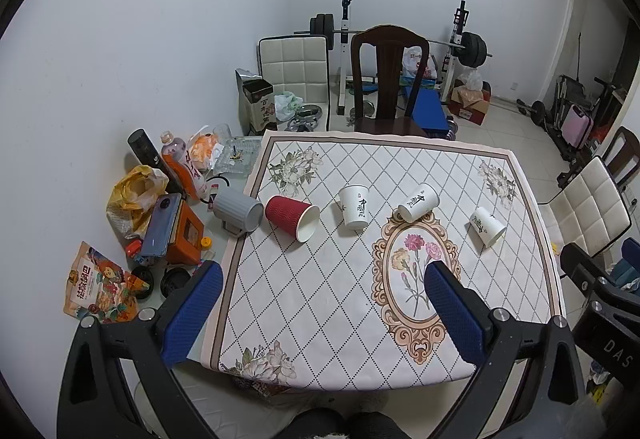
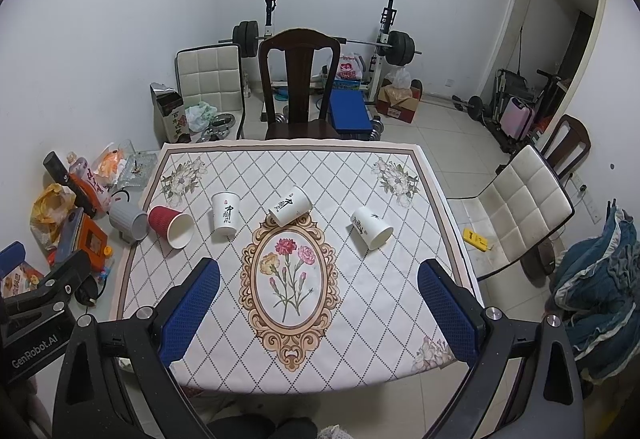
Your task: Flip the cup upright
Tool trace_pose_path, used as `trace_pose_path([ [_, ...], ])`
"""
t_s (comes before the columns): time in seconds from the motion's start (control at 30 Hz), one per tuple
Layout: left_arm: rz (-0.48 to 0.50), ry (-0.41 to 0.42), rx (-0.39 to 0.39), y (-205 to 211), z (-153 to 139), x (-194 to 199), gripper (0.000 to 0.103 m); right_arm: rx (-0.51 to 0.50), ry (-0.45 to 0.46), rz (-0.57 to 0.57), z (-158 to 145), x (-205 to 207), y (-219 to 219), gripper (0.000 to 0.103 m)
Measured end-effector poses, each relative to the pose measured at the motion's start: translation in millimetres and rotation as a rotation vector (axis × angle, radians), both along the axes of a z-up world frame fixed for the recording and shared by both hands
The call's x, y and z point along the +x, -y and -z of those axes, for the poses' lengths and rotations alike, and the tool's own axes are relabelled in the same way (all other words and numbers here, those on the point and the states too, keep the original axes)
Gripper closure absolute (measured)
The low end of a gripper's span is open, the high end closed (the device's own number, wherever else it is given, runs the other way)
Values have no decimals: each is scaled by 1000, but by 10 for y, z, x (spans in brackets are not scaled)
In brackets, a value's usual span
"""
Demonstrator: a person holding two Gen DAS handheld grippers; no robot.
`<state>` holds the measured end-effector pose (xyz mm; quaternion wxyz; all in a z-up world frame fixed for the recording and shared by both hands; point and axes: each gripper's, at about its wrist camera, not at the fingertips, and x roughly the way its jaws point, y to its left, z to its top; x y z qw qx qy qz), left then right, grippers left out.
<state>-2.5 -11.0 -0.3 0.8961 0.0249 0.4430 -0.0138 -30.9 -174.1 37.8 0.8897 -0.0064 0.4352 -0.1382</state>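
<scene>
While both grippers hang above the near edge w/ nothing in them, the table w/ its diamond-pattern floral cloth fills the middle of each frame. Left gripper has its blue pads spread wide, empty; right gripper likewise wide apart, empty. Dark wooden chair stands at the far side, top center. Five cups lie in a row across mid-frame, all tipped: grey ribbed cup at the cloth's left edge, touching the red ribbed paper cup, mouth toward lower right; white cup w/ calligraphy mouth-down; second white cup on its side, center; third white cup on its side, right of center, apart from the rest.
</scene>
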Motion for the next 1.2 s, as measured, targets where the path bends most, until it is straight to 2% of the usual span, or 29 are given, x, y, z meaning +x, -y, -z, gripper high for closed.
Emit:
trace_pose_path([
  [1.2, 23, -4, -5, 60, -22, 128, 0, 4, -11, 17, 44, 65, -31, 3],
])
